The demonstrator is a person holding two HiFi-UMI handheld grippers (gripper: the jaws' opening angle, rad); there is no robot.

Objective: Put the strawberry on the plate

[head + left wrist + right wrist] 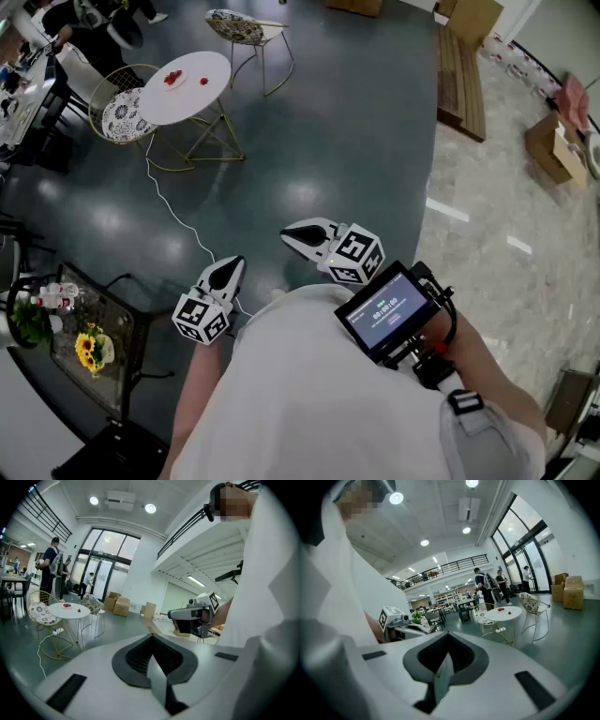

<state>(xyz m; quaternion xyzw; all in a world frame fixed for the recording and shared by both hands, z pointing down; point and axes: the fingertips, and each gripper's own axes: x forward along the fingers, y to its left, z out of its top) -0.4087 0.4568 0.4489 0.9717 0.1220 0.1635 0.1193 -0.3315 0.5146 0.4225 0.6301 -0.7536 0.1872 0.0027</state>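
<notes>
Left claw (pixel 225 272) & right claw (pixel 307 236) both fully closed, empty, near person's body. Lone strawberry (pixel 204 82) sits on round white tabletop (pixel 192 105) well away, beside plate (pixel 177 82). Prob. light, soft, bruisable: pinch gently across its middle.

The left gripper (pixel 152 639), white plastic with dark pads, has its jaws pressed together with nothing between them. Well beyond stands a round white table (pixel 70 614). On that table a small red strawberry (pixel 79 610) lies just right of a shallow plate (pixel 67 605) of red fruit.
</notes>
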